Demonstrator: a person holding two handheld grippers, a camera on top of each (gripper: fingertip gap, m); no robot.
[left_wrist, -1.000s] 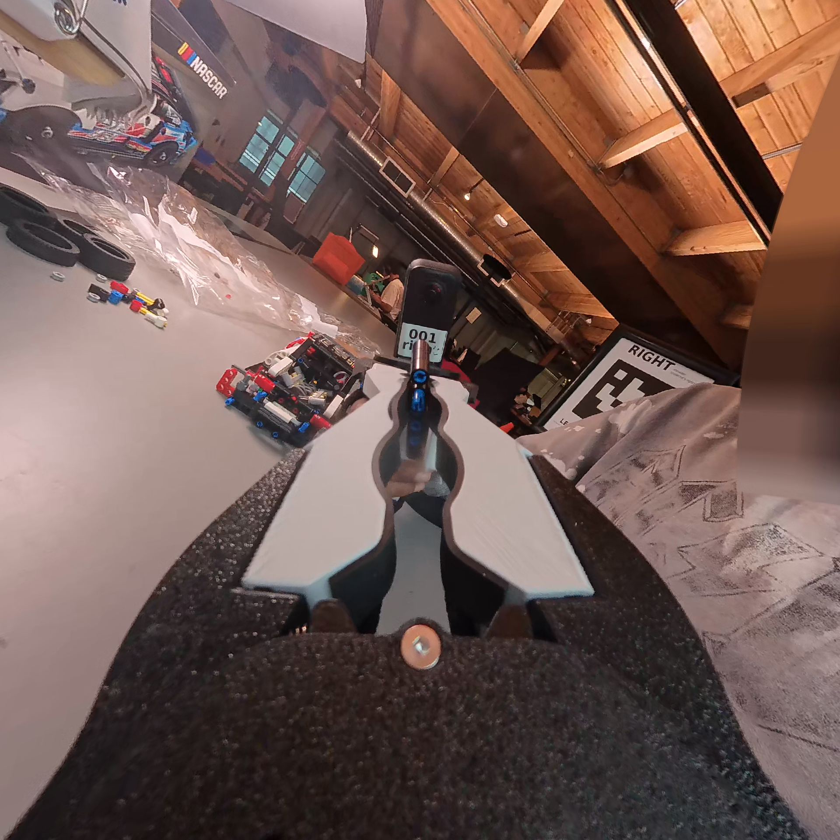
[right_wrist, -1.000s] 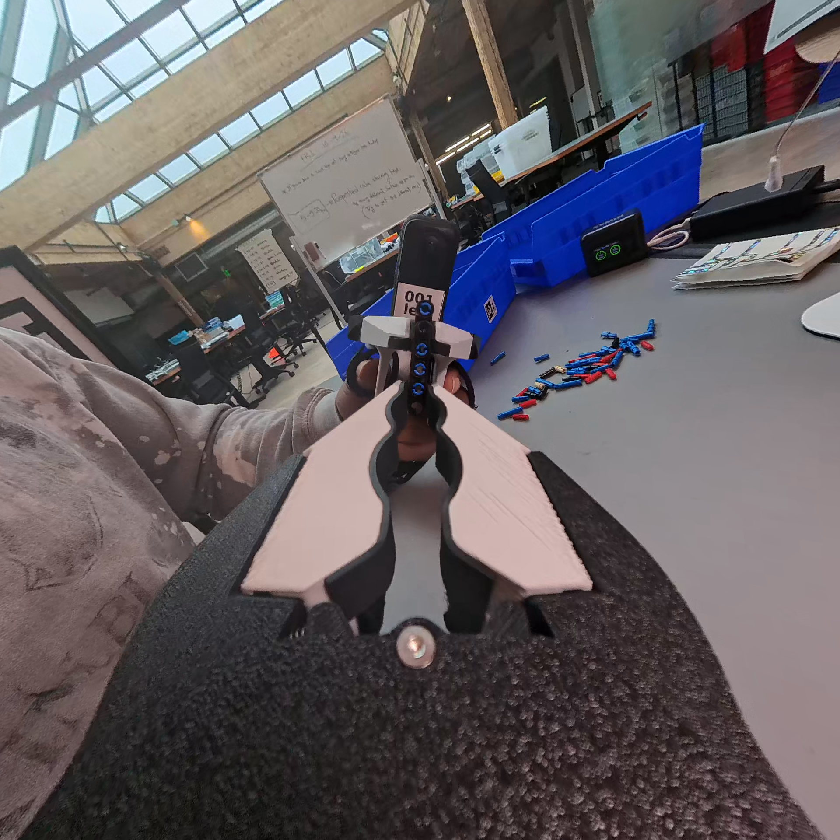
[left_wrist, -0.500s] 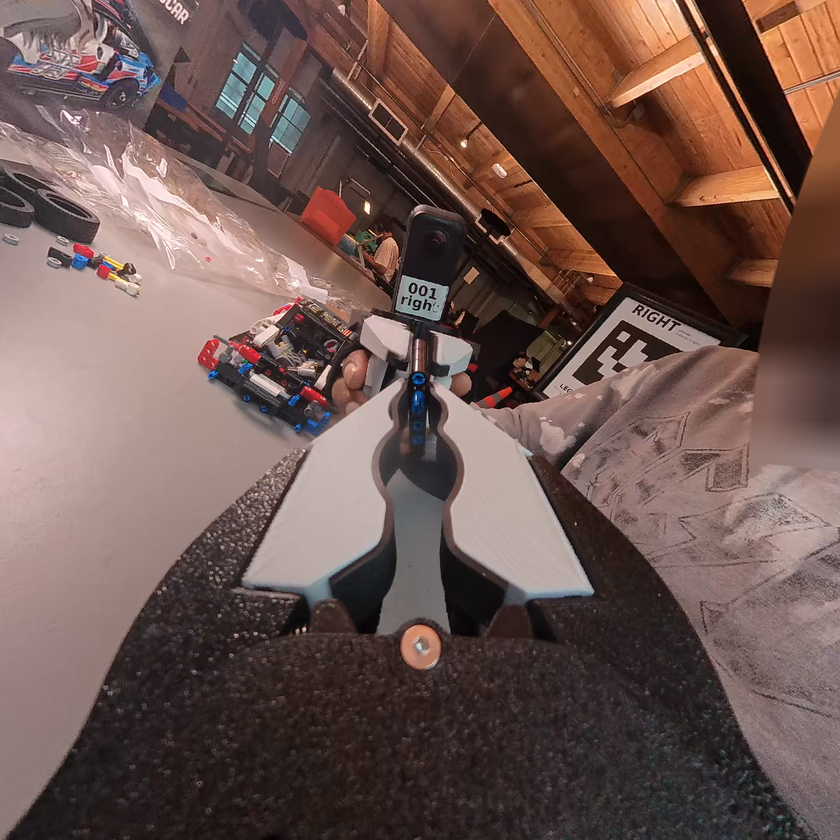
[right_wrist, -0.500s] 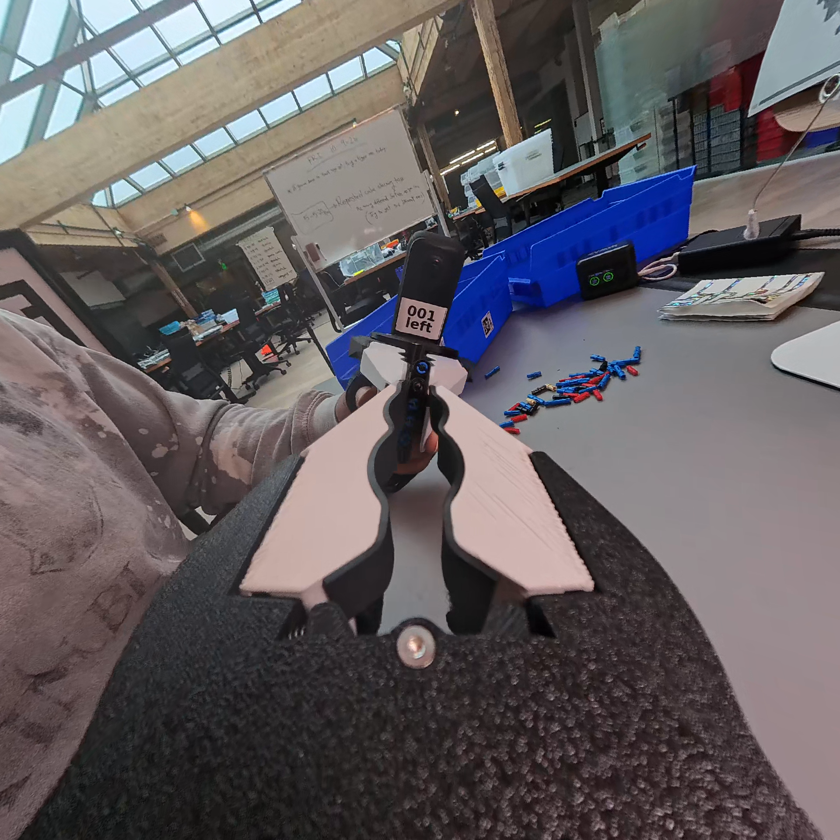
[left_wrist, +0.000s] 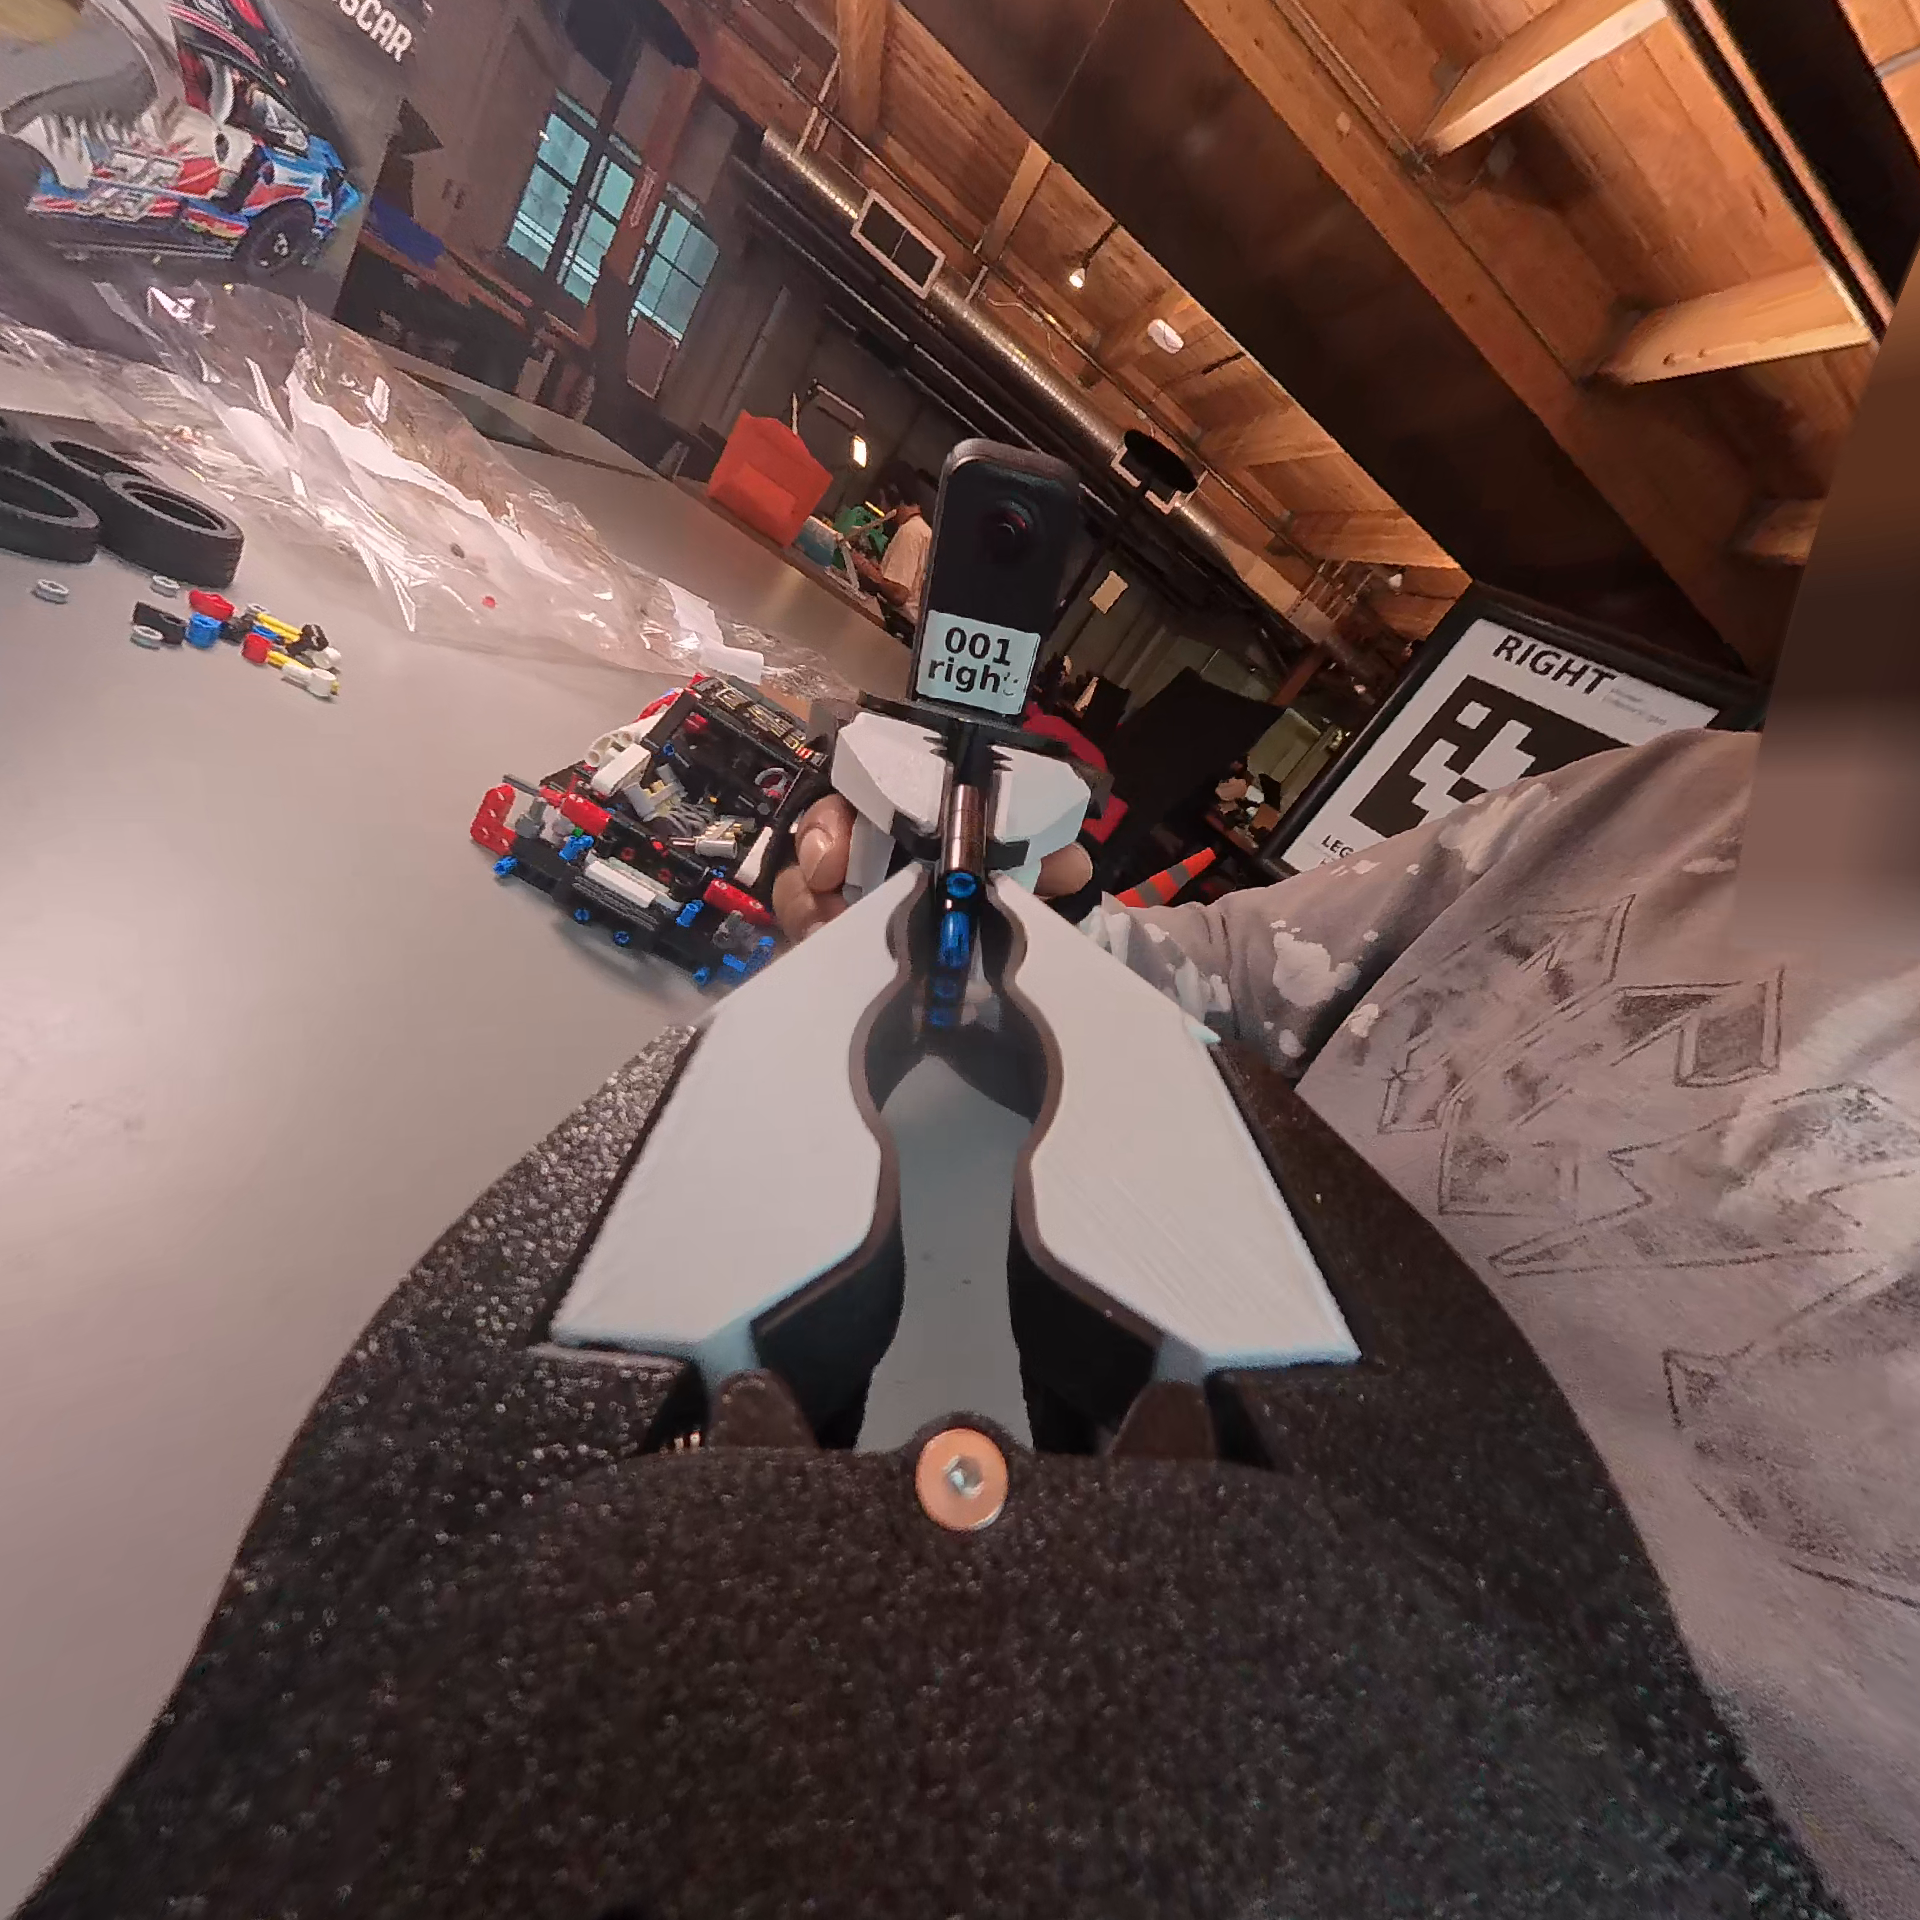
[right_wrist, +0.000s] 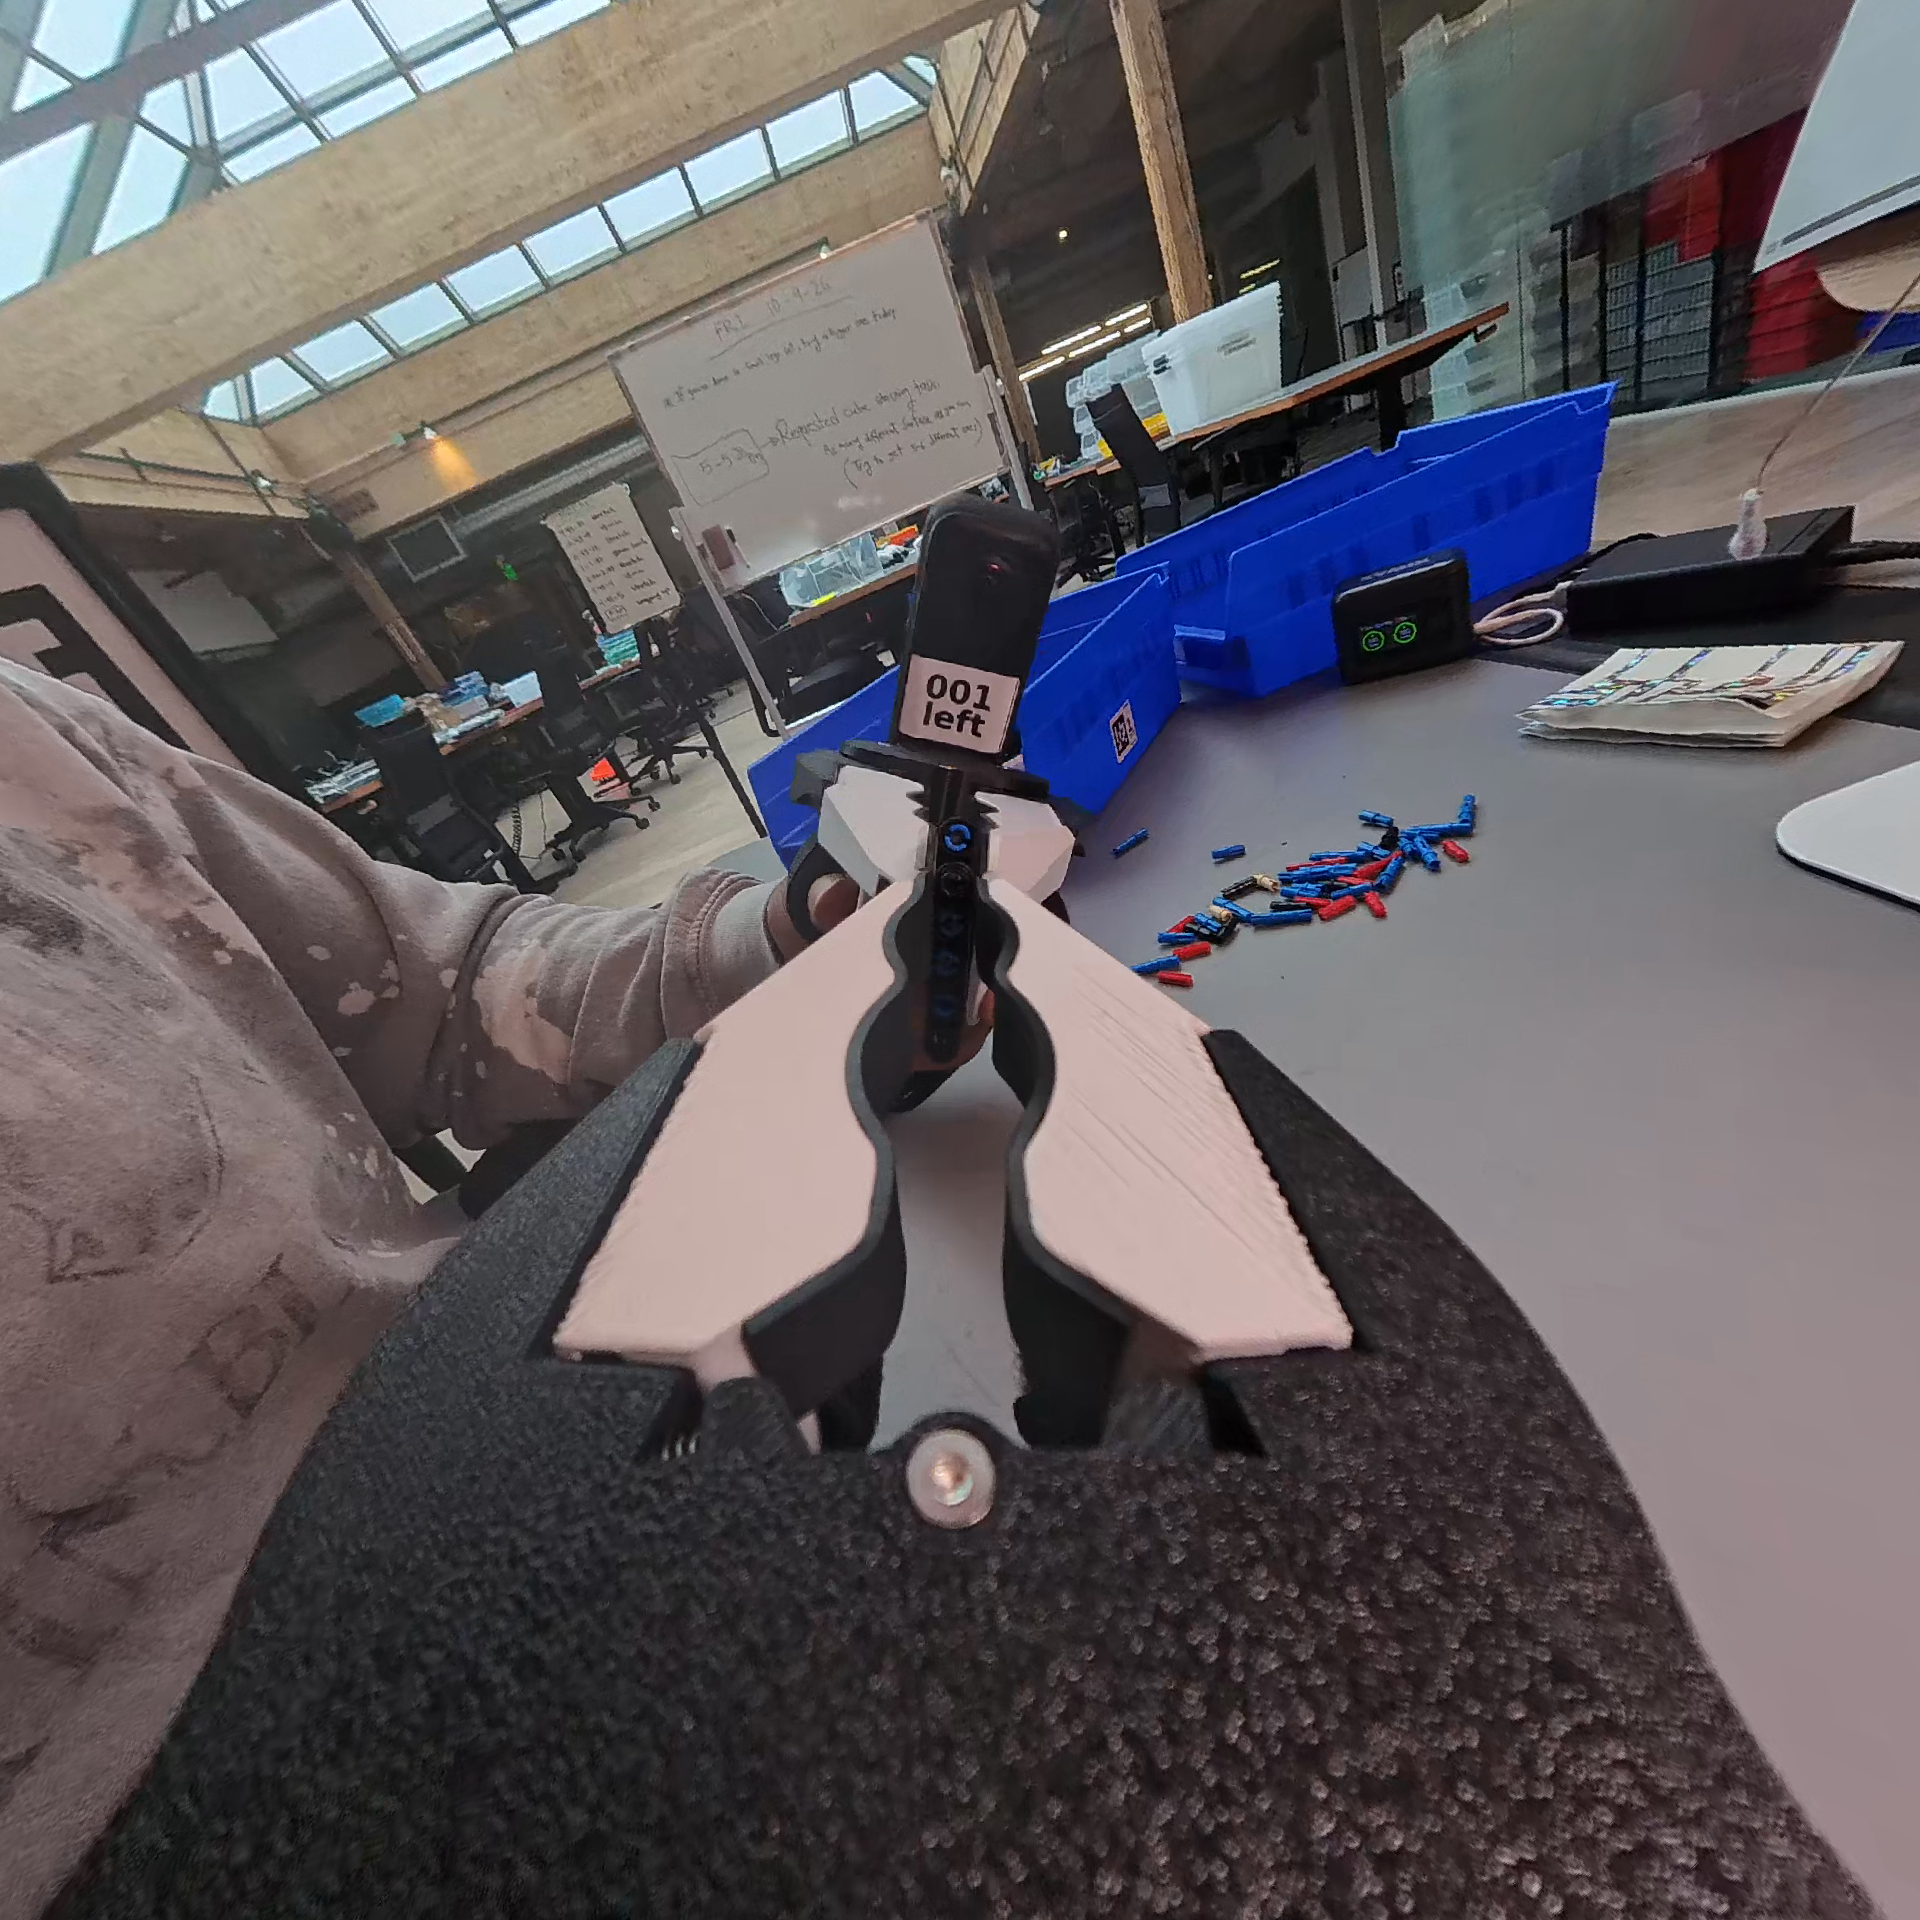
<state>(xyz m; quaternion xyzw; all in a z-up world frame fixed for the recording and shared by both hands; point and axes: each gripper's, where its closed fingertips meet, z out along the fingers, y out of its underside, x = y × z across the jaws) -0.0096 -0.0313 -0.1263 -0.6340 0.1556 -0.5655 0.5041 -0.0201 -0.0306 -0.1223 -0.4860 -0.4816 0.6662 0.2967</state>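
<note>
My two grippers face each other tip to tip above a grey table (left_wrist: 208, 1039). My left gripper (left_wrist: 956, 896) is shut on a thin black beam with blue pins (left_wrist: 951, 935), seen edge-on between its fingertips. My right gripper (right_wrist: 951, 896) is shut on a black beam with blue pins (right_wrist: 948, 966) that runs back into its finger cavity. I cannot tell whether this is one piece or two joined ones. Each view shows the other gripper's black camera (left_wrist: 992, 561) (right_wrist: 977, 613) right behind the tips, with a hand around its handle.
A part-built toy car (left_wrist: 665, 821) sits on the table to the left of the grippers, with black tyres (left_wrist: 166, 525), small loose parts (left_wrist: 239, 639) and clear bags (left_wrist: 416, 488) farther off. The right wrist view shows a pile of blue and red pins (right_wrist: 1330, 894), blue bins (right_wrist: 1382, 540) and a booklet (right_wrist: 1704, 691). My left and right fingertips are right by each other.
Both grippers stay shut and tip to tip. They have tilted a little, so the opposite gripper's body and camera show higher and more fully in each view.
</note>
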